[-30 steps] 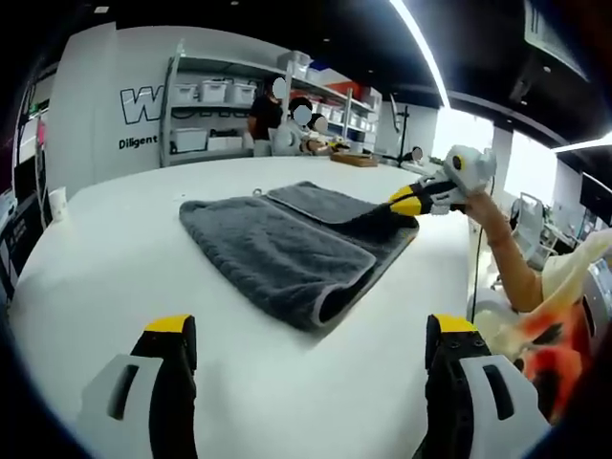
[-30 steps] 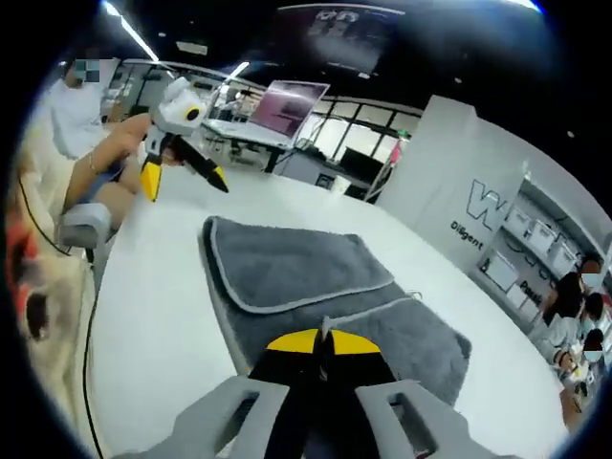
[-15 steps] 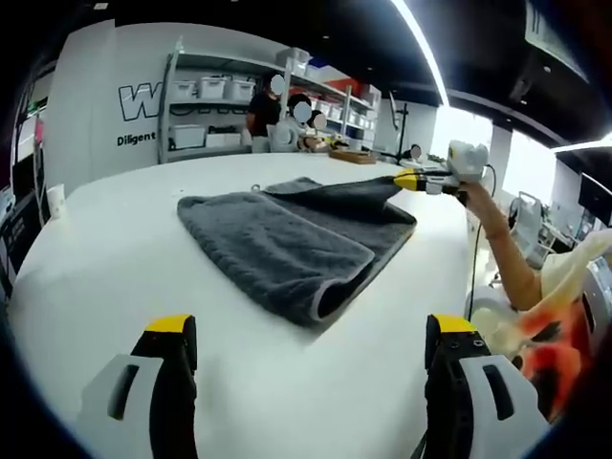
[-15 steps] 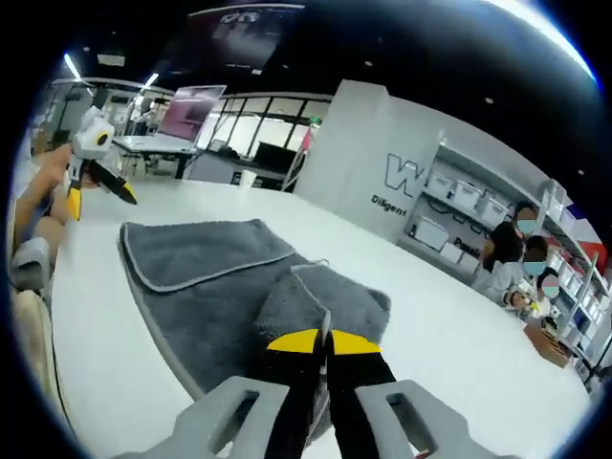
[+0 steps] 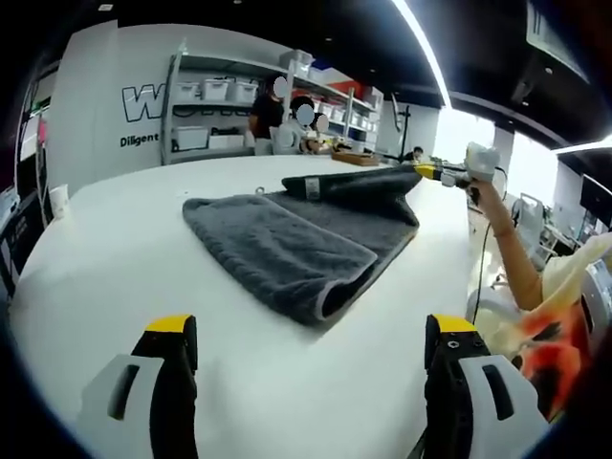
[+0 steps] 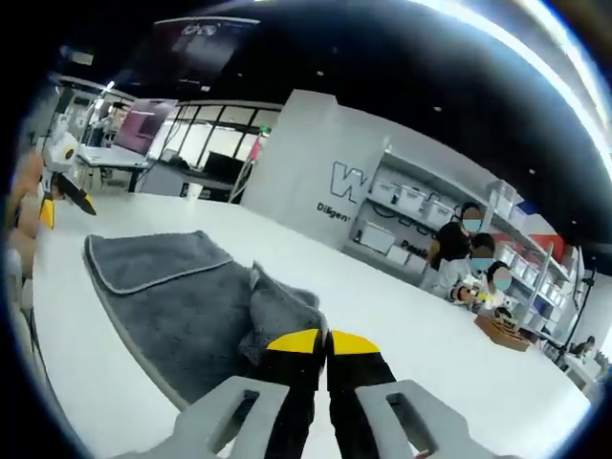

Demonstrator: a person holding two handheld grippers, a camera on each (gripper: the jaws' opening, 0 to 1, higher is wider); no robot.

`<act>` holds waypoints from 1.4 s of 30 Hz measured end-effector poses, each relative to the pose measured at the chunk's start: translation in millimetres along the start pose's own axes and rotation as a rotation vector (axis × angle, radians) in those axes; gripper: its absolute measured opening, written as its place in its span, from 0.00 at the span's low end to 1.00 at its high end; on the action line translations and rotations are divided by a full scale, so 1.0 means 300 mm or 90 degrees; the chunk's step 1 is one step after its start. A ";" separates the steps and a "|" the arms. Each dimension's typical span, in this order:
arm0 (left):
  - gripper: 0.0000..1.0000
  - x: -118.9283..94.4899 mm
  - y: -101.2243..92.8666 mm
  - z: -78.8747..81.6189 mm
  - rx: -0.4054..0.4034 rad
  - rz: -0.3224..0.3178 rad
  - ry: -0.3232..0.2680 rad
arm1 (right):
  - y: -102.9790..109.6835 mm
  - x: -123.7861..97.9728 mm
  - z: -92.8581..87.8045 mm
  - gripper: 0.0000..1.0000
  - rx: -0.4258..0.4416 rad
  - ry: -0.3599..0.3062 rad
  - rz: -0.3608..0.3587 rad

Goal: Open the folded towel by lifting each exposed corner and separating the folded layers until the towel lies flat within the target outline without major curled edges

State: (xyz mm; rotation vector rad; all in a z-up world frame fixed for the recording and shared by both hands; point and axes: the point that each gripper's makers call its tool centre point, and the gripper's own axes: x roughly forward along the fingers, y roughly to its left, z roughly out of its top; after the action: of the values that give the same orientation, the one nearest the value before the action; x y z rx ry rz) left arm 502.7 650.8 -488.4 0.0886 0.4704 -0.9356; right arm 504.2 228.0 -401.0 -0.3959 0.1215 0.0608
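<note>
**Right gripper lifting a corner of the folded towel; left gripper open and idle**

In the right gripper view, the right gripper (image 6: 322,342) has its yellow-tipped jaws pressed together on a raised fold of the grey towel (image 6: 182,296), which bunches up directly ahead of the tips. The rest of the towel spreads flat on the white table (image 6: 421,335) ahead and to the left of the jaws.

In the left gripper view, the left gripper (image 5: 311,335) has its jaws spread wide with nothing between them, poised above the table (image 5: 115,239). The towel (image 5: 277,244) lies ahead of it, apart from the jaws, its far layer drawn up and taut toward the right gripper (image 5: 432,171) at the right.
</note>
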 end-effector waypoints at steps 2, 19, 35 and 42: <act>0.97 -0.001 -0.001 0.001 0.000 0.000 -0.001 | -0.021 -0.016 -0.002 0.00 0.002 0.002 -0.014; 0.96 -0.014 -0.007 0.009 0.005 0.001 -0.004 | -0.203 -0.146 -0.240 0.00 0.032 0.100 -0.123; 0.96 -0.013 -0.022 0.000 0.012 -0.004 0.004 | -0.209 -0.154 -0.486 0.00 0.004 0.235 -0.124; 0.95 -0.009 -0.030 -0.005 0.015 -0.009 0.009 | -0.210 -0.147 -0.564 0.00 -0.002 0.277 -0.121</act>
State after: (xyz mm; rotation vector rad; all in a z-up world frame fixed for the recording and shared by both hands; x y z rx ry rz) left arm 493.8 647.9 -487.4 0.1136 0.4735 -0.9554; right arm 447.7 102.7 -526.1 -0.4180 0.5113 -0.2147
